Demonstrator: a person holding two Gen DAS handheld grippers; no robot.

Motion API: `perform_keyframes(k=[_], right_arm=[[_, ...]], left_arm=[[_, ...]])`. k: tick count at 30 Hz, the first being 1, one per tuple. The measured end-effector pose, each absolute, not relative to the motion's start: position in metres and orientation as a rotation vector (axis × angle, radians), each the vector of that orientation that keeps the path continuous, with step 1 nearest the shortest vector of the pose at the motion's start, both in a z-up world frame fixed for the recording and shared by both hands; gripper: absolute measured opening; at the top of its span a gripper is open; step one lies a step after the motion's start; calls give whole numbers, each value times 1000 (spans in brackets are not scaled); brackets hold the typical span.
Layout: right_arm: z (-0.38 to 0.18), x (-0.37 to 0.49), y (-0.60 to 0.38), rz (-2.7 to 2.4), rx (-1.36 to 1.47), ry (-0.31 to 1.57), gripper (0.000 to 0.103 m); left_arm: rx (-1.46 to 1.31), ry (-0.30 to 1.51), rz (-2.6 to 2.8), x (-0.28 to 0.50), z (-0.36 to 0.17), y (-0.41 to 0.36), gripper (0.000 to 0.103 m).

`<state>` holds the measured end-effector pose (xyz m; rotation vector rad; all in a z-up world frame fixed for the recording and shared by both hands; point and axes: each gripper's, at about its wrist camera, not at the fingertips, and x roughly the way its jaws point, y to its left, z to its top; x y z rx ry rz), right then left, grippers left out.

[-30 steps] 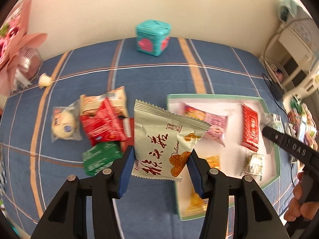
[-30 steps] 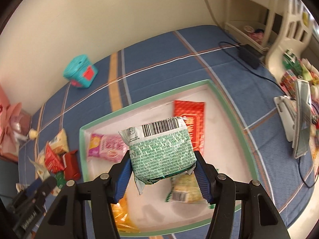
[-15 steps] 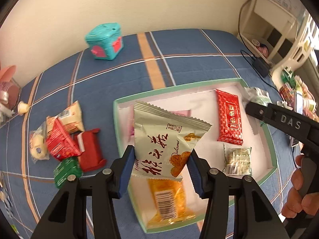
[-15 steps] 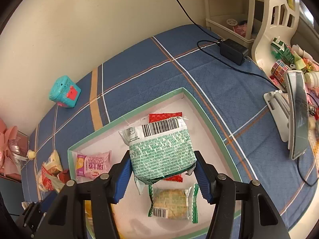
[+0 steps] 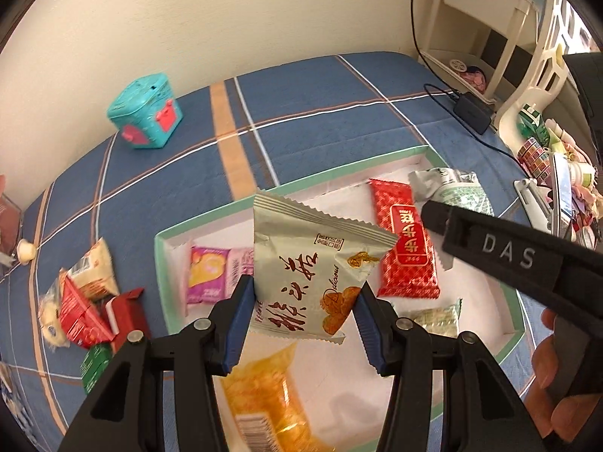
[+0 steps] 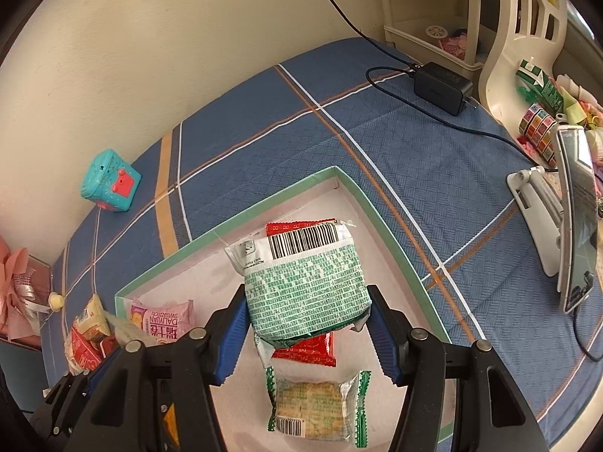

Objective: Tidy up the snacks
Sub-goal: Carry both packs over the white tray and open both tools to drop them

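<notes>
Snack packets, one to each claw: beige cookie packet (image 5: 312, 275) clamped upright between the blue pads of the left gripper (image 5: 303, 322), green-and-white patterned packet (image 6: 305, 286) pinched barcode-end away from the camera in the right gripper (image 6: 307, 333). Both held above the green-rimmed white tray (image 6: 361, 196) on the blue plaid cloth (image 6: 264, 120). Below and beyond the left claw, inside the tray: orange packet (image 5: 264, 395), pink packet (image 5: 209, 273), red packet (image 5: 405, 241); under the right claw a clear green-edged cracker packet (image 6: 314, 406); left of the tray, well apart from both claws, a loose pile of snacks (image 5: 88, 301).
</notes>
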<state>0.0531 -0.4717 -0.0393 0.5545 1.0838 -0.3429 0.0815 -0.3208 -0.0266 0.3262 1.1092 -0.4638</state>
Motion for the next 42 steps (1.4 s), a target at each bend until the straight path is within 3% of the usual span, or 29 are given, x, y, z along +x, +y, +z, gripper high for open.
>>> perform_keyframes(k=[25, 32, 42], right_arm=[[-53, 58, -472, -336, 573, 1119, 63], [-55, 59, -469, -331, 562, 1131, 63], [-51, 59, -464, -331, 532, 1152, 64]], left_arm=[[321, 1114, -461, 89, -41, -330, 54], [316, 1121, -455, 89, -43, -328, 61], [306, 1146, -420, 91, -35, -323, 61]])
